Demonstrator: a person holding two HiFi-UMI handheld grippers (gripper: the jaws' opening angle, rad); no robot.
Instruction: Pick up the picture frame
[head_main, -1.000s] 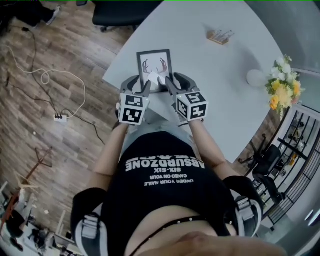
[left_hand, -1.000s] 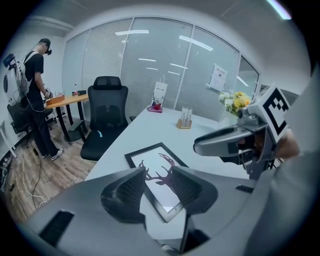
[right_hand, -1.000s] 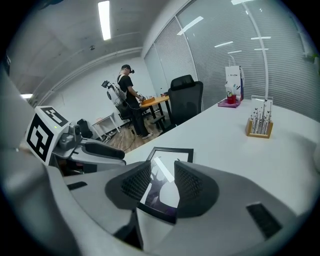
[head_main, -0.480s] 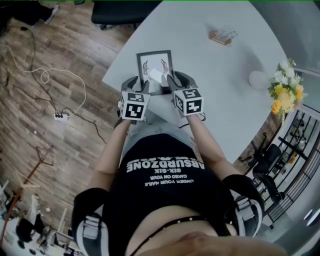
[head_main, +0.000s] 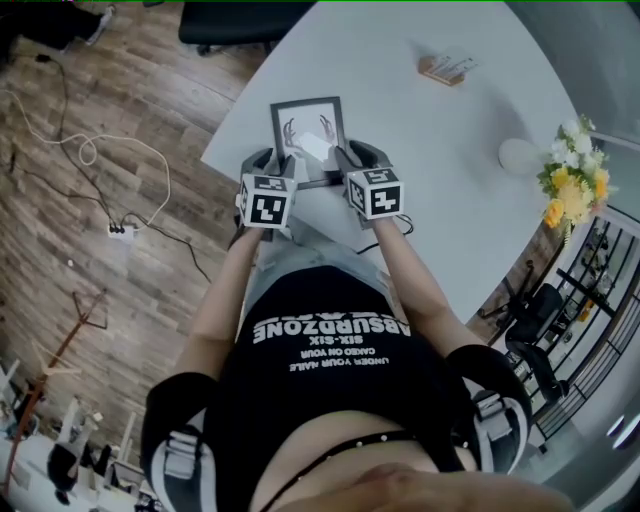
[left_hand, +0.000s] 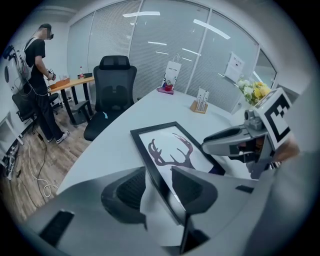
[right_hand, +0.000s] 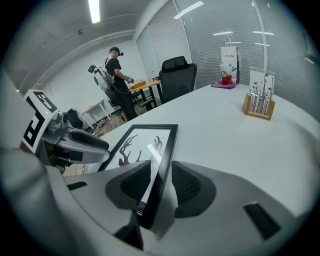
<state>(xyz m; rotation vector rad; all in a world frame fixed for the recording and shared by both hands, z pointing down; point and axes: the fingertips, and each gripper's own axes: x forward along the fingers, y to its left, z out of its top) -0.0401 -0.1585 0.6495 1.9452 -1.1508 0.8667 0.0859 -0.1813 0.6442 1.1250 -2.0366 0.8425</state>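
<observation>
A black picture frame (head_main: 308, 135) with an antler print lies near the front edge of the white table (head_main: 440, 200). My left gripper (head_main: 276, 172) is shut on its near left side and my right gripper (head_main: 344, 166) on its near right side. In the left gripper view the frame (left_hand: 172, 150) has its left edge between the pads of the left gripper (left_hand: 159, 187), and the right gripper (left_hand: 235, 145) is seen across it. In the right gripper view the frame (right_hand: 142, 142) has its right edge pinched in the right gripper (right_hand: 160, 182), with its near end slightly raised.
A wooden card holder (head_main: 443, 68) stands at the table's far side, with a white round object (head_main: 517, 156) and yellow flowers (head_main: 568, 175) at its right. A black office chair (head_main: 240, 20) stands beyond the table. Cables (head_main: 120, 232) lie on the floor at left. A person (left_hand: 40, 80) stands far off.
Both grippers have slid forward along the frame's sides, so their marker cubes now sit closer to it. The frame has stayed in about the same place.
</observation>
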